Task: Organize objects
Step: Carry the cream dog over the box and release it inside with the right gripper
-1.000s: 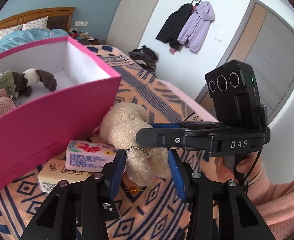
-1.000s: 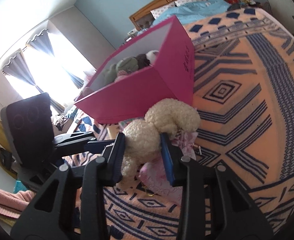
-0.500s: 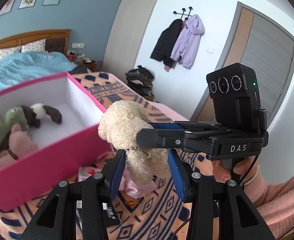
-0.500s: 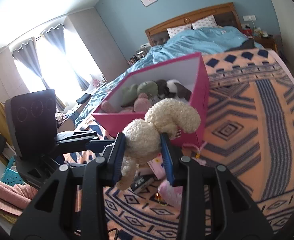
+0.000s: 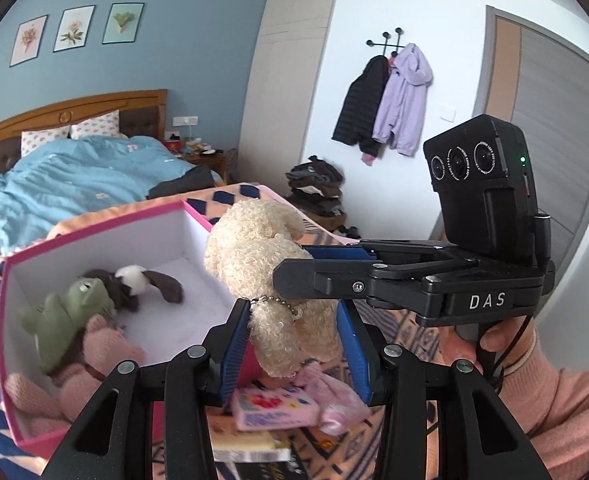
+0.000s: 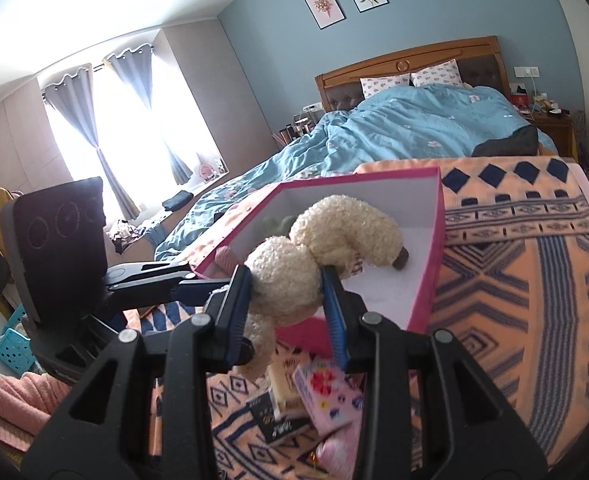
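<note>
While hovering over the near corner of the pink box [image 5: 94, 222], grips the cream plush toy [image 5: 262, 264] from two sides at once. Left gripper [image 5: 292, 312]: blue pads [image 5: 234, 344] pressed against both flanks of the toy's lower body, just beneath a small ball chain [image 5: 274, 302]. Right gripper [image 6: 285, 280]: jaws pinching the toy's middle, crossing the left gripper at a right angle. Toy clear of the patterned blanket [image 6: 514, 280], head leaning over the box's open top. Inside the box: a green plush [image 5: 70, 312], a brown-and-white plush [image 5: 134, 280] and a pink knitted toy [image 5: 98, 348], bunched at one end. Below the grippers, on the blanket beside the box, a pink flowered packet [image 5: 274, 404].
</note>
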A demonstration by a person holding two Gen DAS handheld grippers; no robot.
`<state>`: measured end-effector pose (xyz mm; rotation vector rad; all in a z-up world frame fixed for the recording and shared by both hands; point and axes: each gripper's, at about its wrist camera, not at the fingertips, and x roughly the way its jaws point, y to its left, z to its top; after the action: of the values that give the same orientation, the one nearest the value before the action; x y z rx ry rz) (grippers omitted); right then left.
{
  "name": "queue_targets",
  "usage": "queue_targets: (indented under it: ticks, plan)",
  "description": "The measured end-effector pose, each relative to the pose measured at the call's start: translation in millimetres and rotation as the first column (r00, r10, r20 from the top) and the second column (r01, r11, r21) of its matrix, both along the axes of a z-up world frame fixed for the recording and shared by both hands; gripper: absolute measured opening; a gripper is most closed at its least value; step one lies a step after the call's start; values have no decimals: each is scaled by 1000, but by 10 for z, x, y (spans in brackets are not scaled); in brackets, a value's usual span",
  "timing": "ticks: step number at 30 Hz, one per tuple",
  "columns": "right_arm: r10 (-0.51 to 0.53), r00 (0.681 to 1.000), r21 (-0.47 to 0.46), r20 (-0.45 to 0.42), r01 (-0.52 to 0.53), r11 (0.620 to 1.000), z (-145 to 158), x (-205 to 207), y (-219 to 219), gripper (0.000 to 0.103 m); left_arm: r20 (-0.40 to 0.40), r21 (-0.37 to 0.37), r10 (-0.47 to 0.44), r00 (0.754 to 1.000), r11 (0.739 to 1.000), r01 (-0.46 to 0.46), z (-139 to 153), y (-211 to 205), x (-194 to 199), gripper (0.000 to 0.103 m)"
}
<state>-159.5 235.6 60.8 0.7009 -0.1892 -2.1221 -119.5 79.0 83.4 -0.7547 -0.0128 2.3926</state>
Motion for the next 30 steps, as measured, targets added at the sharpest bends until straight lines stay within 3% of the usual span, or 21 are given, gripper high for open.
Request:
queue_targets:
  ticks: [11, 23, 30]
  plan:
    - [5, 999, 36, 36, -6, 999, -44, -478, -216, 38, 54, -25, 68, 996, 997, -67, -112, -133, -509, 44]
    - [-68, 991, 180, 118, 46, 982, -346, -914, -456, 43, 168, -94, 161, 973, 985, -147, -498, -157, -1008, 44]
    - [-131, 987, 241, 90, 106, 965, -438, -907, -446, 47, 168, -113, 191, 967, 978, -173, -577, -178, -954, 44]
